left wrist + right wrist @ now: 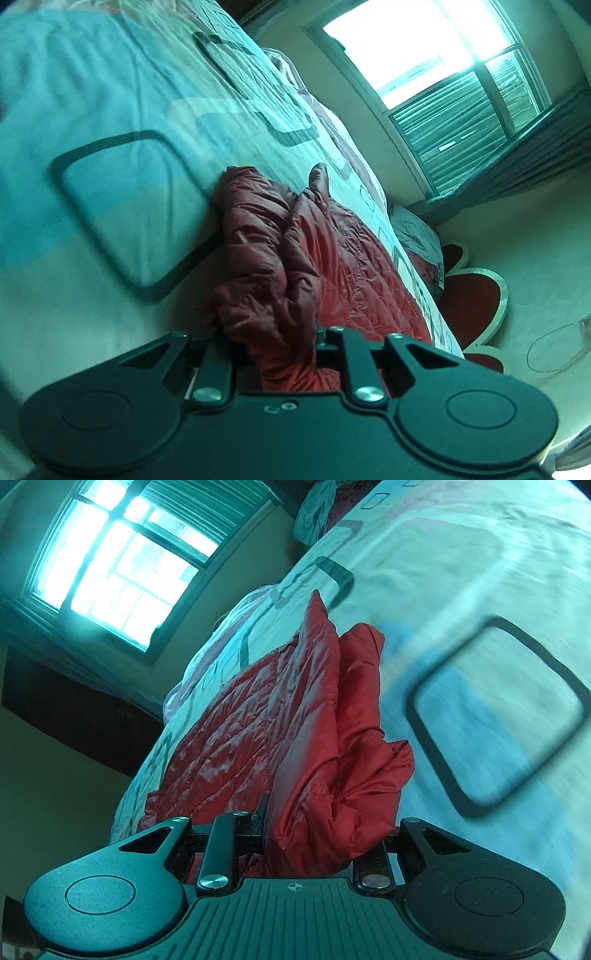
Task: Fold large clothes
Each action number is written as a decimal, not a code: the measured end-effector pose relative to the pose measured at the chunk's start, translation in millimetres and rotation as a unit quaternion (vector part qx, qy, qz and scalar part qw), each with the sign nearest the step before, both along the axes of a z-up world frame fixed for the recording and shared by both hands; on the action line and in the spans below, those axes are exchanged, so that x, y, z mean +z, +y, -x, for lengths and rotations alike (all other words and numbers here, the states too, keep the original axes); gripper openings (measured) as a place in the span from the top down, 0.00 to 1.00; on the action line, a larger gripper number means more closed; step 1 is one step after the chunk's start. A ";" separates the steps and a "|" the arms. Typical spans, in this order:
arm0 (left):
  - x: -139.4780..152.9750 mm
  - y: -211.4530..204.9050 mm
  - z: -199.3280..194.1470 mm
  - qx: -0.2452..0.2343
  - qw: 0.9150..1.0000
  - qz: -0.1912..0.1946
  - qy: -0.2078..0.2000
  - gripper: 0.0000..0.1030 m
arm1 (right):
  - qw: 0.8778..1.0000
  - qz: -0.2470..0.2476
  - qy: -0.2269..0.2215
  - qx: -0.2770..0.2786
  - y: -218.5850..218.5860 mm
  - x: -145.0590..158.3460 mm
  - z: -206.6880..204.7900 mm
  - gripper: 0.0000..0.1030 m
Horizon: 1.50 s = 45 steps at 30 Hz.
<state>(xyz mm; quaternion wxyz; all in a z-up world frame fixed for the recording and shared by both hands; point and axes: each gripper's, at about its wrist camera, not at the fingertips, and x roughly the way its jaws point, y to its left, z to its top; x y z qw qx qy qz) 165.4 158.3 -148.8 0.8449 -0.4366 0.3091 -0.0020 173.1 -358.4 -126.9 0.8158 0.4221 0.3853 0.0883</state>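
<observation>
The left claw pinches a bunched fold of the red quilted jacket, which lies on the patterned bed stretching far from it. The right claw also pinches jacket fabric, bunched between its jaws.

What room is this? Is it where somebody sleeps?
Most likely a bedroom. There is a bed with a patterned cover, a window with a curtain beside it, and a red jacket lying on the bed, gripped by both tongs.
</observation>
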 end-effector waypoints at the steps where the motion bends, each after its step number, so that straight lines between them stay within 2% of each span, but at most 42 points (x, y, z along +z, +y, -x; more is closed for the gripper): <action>1: -1.6 -0.3 7.8 0.000 1.000 0.002 -0.001 0.83 | 1.000 0.000 0.001 0.000 -2.0 -0.5 4.7 0.76; 9: -13.4 -2.9 41.4 0.002 1.000 0.007 0.002 0.80 | 1.000 -0.001 0.017 0.009 -16.3 -12.2 31.9 0.76; 11: -18.7 -1.1 39.2 0.007 1.000 0.009 0.004 0.71 | 1.000 -0.008 0.024 0.010 -19.9 -20.2 30.3 0.72; 12: -20.7 -0.1 37.2 0.011 1.000 0.012 0.008 0.66 | 1.000 -0.008 0.026 0.008 -22.0 -23.1 27.2 0.59; 14: -20.1 4.4 39.8 0.019 0.999 0.029 0.004 0.57 | 0.999 -0.029 0.027 0.012 -30.6 -24.8 24.4 0.56; 15: -16.8 4.5 44.9 0.024 0.999 0.026 0.001 0.39 | 0.999 -0.022 0.025 0.005 -37.2 -22.6 29.6 0.50; 16: -11.6 4.6 50.8 0.031 0.999 0.016 -0.003 0.19 | 1.000 -0.003 0.019 -0.011 -45.0 -17.5 34.6 0.37; 18: -1.9 5.7 62.1 0.043 0.999 -0.003 -0.012 0.10 | 0.998 0.030 0.010 -0.055 -65.8 -8.3 47.7 0.17; 21: -2.2 7.3 72.3 0.047 0.999 0.006 0.003 0.19 | 0.993 0.051 0.015 -0.101 -97.5 0.4 68.7 0.17; 22: -3.8 6.0 75.0 0.047 0.999 0.010 0.007 0.22 | 0.991 0.068 0.004 -0.115 -102.7 7.5 76.7 0.19; 23: -4.6 3.2 77.5 0.047 0.999 0.007 0.011 0.24 | 0.989 0.083 -0.013 -0.119 -104.1 16.1 84.5 0.26; 24: -5.2 -1.2 79.8 0.049 0.999 0.001 0.016 0.24 | 0.988 0.095 -0.023 -0.119 -101.8 24.4 88.2 0.47; 25: -5.9 -5.5 80.6 0.050 0.999 -0.003 0.017 0.24 | 0.988 0.104 -0.032 -0.113 -96.3 32.3 89.1 0.61; 26: -6.3 -8.8 80.5 0.053 0.998 -0.007 0.015 0.24 | 0.988 0.110 -0.045 -0.100 -87.2 39.4 87.5 0.68; 27: -6.5 -11.0 78.3 0.056 0.998 -0.011 0.013 0.25 | 0.989 0.114 -0.055 -0.080 -75.6 45.3 84.2 0.86; 28: -7.3 -10.3 75.4 0.056 0.998 -0.008 0.009 0.27 | 0.990 0.119 -0.059 -0.055 -58.3 50.5 76.7 0.90; 31: -9.8 -4.8 57.5 0.050 0.999 0.002 0.001 0.40 | 0.990 0.125 -0.069 0.019 -1.5 56.8 53.3 0.90; 32: -10.4 -3.2 49.9 0.052 0.999 -0.001 0.004 0.40 | 0.988 0.127 -0.072 0.045 19.0 56.9 44.8 0.93; 33: -11.3 -2.6 43.9 0.054 0.999 -0.003 0.007 0.41 | 0.987 0.127 -0.074 0.065 36.6 54.7 38.9 1.00; 35: -12.8 -0.1 32.2 0.048 0.999 -0.006 0.006 0.48 | 0.984 0.124 -0.080 0.098 72.5 51.2 27.6 1.00; 37: -13.6 0.9 22.1 0.026 1.000 -0.011 0.006 0.67 | 0.981 0.129 -0.078 0.120 102.7 46.1 17.2 1.00; 39: -10.7 1.3 20.2 0.013 1.000 -0.015 0.001 0.74 | 0.979 0.133 -0.074 0.133 126.9 41.2 6.7 1.00; 43: -5.6 3.3 21.8 -0.014 1.000 -0.022 -0.015 0.80 | 0.975 0.151 -0.071 0.144 151.1 34.8 2.0 1.00; 45: -6.1 3.9 22.4 -0.019 0.999 -0.021 -0.017 0.81 | 0.974 0.161 -0.049 0.148 157.0 22.3 -1.7 1.00</action>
